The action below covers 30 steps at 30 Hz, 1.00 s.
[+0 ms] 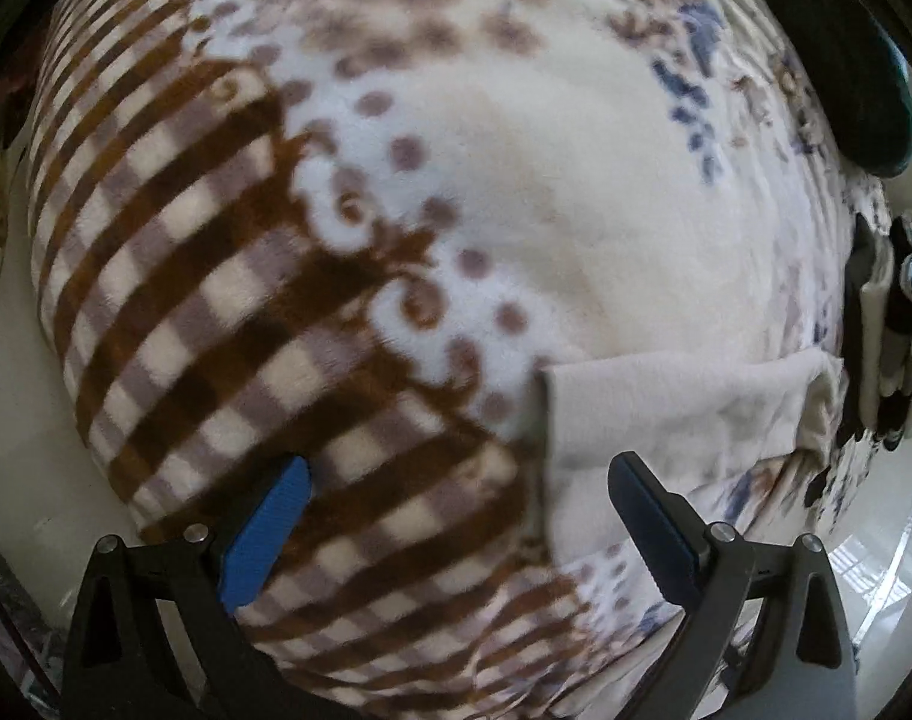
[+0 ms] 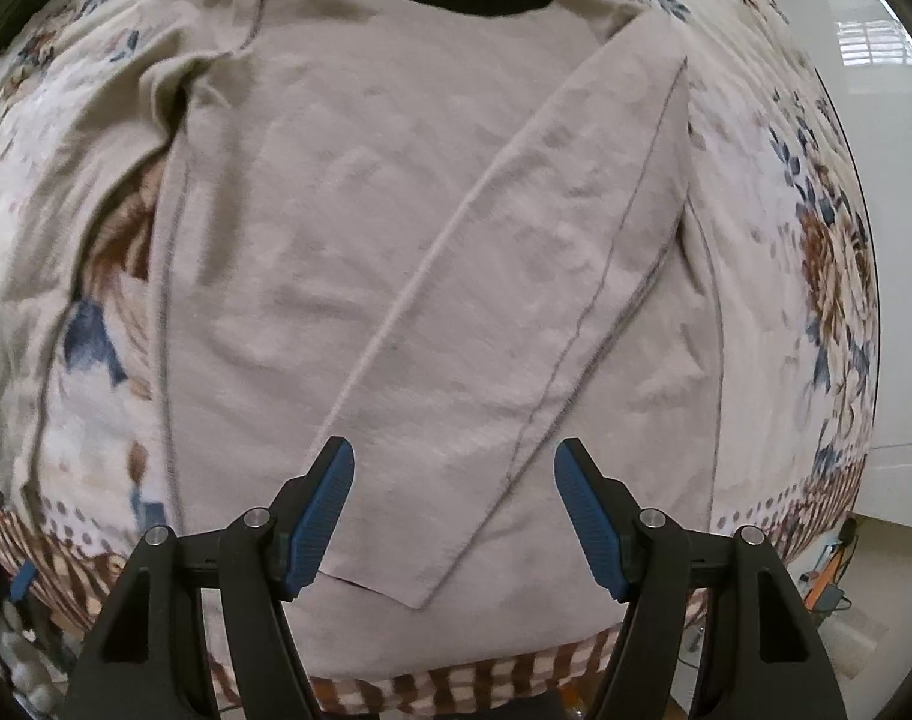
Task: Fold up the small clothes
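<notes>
A pale grey long-sleeved shirt (image 2: 348, 228) lies flat on a patterned blanket, its black collar at the far end. Its right sleeve (image 2: 552, 276) is folded diagonally across the body, cuff near the hem. Its left sleeve (image 2: 66, 228) lies spread out at the left. My right gripper (image 2: 454, 480) is open and empty, just above the folded sleeve's cuff. My left gripper (image 1: 459, 495) is open and empty over the blanket. A sleeve cuff of the shirt (image 1: 684, 414) lies just beyond its right finger (image 1: 648, 516).
The fleece blanket (image 1: 228, 276) has brown checks, dots and blue flowers and covers the work surface. White floor (image 2: 900, 240) shows past its right edge. The other gripper's body (image 1: 888, 336) shows at the right edge of the left wrist view.
</notes>
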Tool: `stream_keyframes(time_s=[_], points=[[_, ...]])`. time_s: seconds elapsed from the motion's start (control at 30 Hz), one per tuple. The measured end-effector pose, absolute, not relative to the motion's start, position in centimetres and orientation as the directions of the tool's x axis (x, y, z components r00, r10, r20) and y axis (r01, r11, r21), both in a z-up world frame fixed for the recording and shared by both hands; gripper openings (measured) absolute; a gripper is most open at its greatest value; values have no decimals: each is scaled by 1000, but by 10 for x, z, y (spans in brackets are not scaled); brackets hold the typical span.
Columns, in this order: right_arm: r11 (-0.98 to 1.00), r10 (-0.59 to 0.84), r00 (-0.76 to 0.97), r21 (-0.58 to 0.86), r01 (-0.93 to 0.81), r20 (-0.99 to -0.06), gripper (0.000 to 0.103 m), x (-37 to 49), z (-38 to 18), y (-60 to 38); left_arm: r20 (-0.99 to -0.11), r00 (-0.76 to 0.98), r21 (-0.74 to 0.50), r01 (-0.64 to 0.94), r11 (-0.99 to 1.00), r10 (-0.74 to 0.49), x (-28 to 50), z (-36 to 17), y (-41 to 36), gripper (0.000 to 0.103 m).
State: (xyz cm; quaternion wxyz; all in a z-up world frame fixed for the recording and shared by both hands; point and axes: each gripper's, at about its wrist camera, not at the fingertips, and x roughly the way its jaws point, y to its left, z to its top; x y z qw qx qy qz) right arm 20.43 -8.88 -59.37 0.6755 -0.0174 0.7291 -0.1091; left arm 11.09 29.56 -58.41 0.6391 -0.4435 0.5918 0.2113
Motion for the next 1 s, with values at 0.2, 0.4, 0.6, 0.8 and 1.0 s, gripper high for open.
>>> stream_keyframes(time_s=[0.2,0.4,0.6,0.8,1.0], points=[[973,-168,-105,-182,145,-980,71,193,-593,-114,-938,278,-347,-739,577,-208,134,-571,275,100],[969,-152,-114,-171,181,-982,71,182,-589,-148,-969,225,-235,-722,650,-101,166,-581,256,31],[960,-156,-110,-177,216,-982,71,170,-583,-192,-951,307,-164,-593,788,34,183,-520,218,6],[940,-128,-142,-166,299,-982,71,146,-587,-249,-915,397,-173,-219,960,-74,189,-449,83,6],[910,-119,-180,-179,373,-977,71,116,-594,-299,-922,277,-228,174,958,-270,170,-462,-90,6]])
